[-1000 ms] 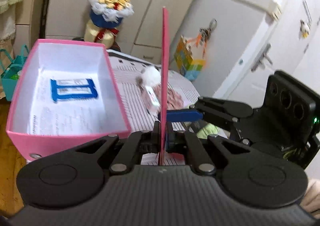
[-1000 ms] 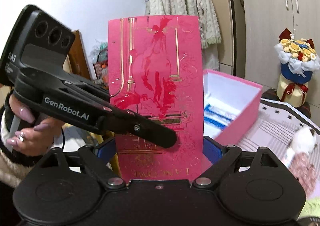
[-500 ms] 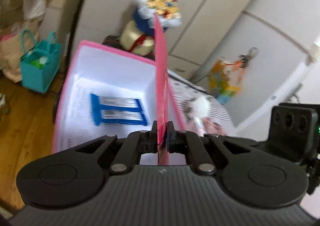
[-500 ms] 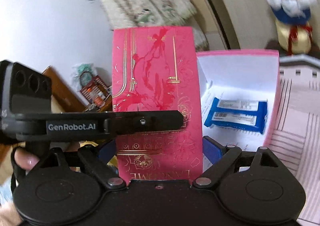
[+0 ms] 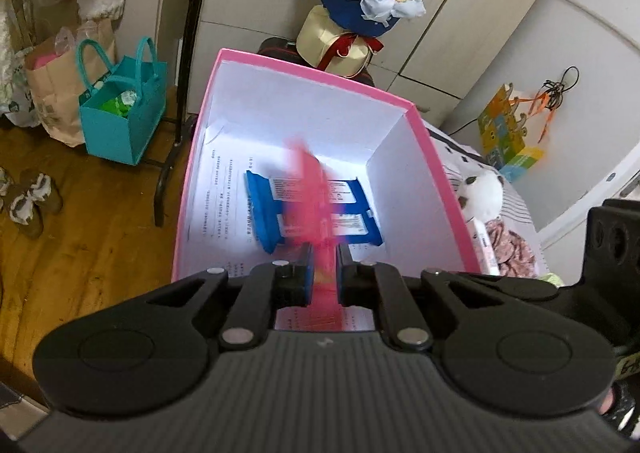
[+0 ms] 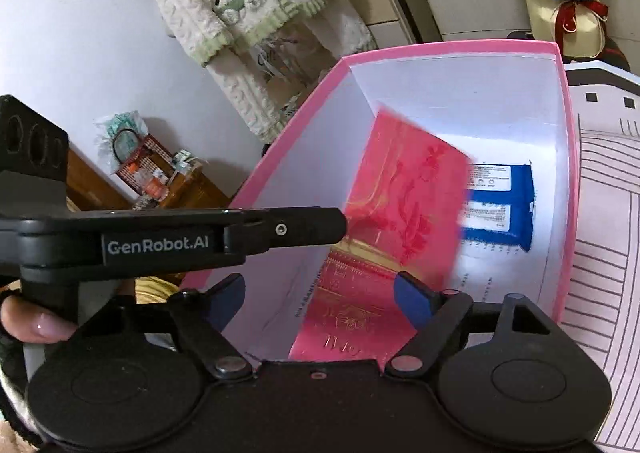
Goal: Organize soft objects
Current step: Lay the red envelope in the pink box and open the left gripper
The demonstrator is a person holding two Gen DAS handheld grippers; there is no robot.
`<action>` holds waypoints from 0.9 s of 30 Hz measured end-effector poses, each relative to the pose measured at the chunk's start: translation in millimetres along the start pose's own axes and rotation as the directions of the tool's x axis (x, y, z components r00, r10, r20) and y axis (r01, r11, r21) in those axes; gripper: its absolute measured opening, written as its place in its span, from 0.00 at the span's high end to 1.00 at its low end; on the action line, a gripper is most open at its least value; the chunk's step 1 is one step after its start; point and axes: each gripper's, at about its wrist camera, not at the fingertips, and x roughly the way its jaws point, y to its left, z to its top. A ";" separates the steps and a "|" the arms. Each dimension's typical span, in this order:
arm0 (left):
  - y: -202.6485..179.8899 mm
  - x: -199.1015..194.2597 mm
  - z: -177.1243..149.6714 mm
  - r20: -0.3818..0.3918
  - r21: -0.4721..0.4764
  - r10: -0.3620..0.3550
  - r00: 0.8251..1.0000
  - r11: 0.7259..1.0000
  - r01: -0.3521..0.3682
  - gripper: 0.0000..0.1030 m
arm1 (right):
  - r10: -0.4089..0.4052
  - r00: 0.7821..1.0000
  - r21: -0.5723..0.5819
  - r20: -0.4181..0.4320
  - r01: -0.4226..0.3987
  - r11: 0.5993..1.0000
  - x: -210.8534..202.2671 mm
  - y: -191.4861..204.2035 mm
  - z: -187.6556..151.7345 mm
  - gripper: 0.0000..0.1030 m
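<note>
In the lower middle of the left wrist frame, the left gripper (image 5: 322,273) is seen with its jaws slightly parted around a flat pink gold-printed paper packet (image 5: 316,193), which appears motion-blurred; whether it is touched by the pads cannot be told. In the right wrist frame, the right gripper (image 6: 320,297) is shown at lower centre with jaws spread wide and nothing held. The packet (image 6: 404,213) is seen tilted inside the open pink cardboard box with white inner walls (image 6: 304,157), beside two blue wrapped packs (image 6: 500,209) lying on its floor at right.

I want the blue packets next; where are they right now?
The blue packets lie on the floor of the pink box, partly behind the pink envelope.
</note>
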 end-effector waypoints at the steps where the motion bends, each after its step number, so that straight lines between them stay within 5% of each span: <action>1: -1.2 -1.8 -0.3 0.012 0.008 0.020 1.000 1.000 -0.020 0.92 | -0.010 1.000 -0.007 0.000 0.010 1.000 0.1 0.9 -0.9 0.19; 4: -8.9 -12.6 -3.9 0.067 0.060 0.086 0.994 0.994 -0.090 0.89 | -0.029 1.000 -0.030 0.007 0.029 0.999 -3.6 5.7 -1.6 0.21; 8: -23.1 -33.5 -9.3 0.106 0.125 0.126 0.986 0.982 -0.139 0.59 | -0.068 0.997 -0.096 0.034 0.071 0.993 -18.8 18.6 -7.4 0.22; 10: -33.9 -45.5 -13.8 0.128 0.169 0.142 0.982 0.972 -0.163 0.58 | -0.095 0.994 -0.132 0.049 0.101 0.986 -29.3 26.2 -9.8 0.21; 16: -58.5 -83.7 -28.3 0.170 0.236 0.117 0.978 0.959 -0.155 0.46 | -0.207 0.971 -0.217 0.120 0.229 0.949 -67.4 44.6 -18.6 0.21; 27: -93.9 -128.6 -62.3 0.205 0.315 0.035 0.978 0.944 -0.100 0.29 | -0.264 0.936 -0.284 0.232 0.325 0.902 -139.1 67.7 -55.1 0.18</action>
